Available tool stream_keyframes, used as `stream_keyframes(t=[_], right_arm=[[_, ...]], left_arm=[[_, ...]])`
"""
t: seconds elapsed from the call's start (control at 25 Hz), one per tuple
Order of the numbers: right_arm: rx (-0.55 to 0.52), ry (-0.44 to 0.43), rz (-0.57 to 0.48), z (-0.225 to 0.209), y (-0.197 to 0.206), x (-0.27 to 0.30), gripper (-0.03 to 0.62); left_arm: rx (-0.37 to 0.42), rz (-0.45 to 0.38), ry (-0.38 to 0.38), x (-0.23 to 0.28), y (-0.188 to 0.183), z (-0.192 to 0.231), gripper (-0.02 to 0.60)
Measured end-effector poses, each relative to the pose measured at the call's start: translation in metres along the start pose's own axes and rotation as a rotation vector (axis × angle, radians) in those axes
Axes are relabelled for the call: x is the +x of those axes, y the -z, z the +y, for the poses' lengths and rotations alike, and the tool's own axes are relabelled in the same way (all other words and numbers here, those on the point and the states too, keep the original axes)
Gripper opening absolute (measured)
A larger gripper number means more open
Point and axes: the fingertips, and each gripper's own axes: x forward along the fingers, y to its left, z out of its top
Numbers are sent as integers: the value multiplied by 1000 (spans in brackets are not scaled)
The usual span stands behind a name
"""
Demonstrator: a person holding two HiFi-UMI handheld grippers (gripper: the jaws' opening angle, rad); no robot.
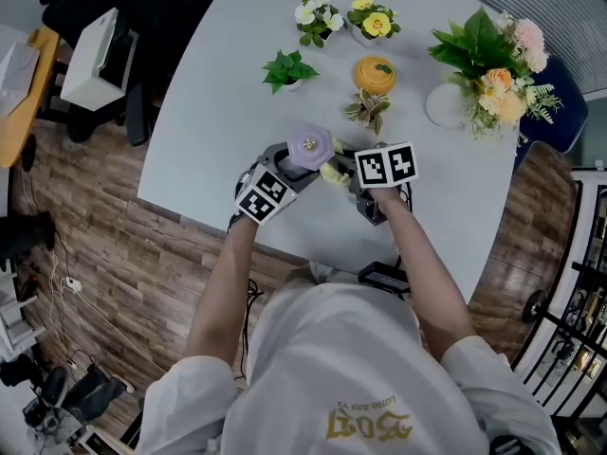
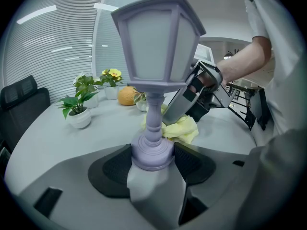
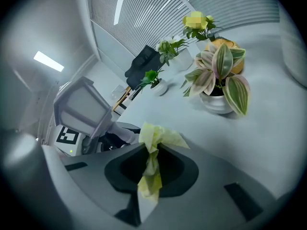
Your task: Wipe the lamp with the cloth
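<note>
I'm clamping the lamp (image 2: 156,42) by its base in my left gripper (image 2: 152,159), keeping it upright over the table (image 1: 218,93). My right gripper (image 3: 149,174) is pinching the yellow cloth (image 3: 156,138) right beside the stem. Seems like I'm mid-wipe. Next I'm guessing the cloth needs pressing on and sliding up toward the shade.

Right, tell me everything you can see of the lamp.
The lamp is a pale lilac lantern, plastic by its look: a faceted hood with frosted white panels, a slim turned stem and a round foot. The left gripper is shut on that foot and holds it upright over the table. The yellow cloth, pinched in the right gripper, sits right by the stem; contact cannot be told.
</note>
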Motion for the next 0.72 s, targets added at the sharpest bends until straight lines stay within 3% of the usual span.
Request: stream_keyframes(t=[0.72], right_arm=[[-33,-31,62,12,20,1,54]], left_arm=[[3,10,-5,0,2,1,278]])
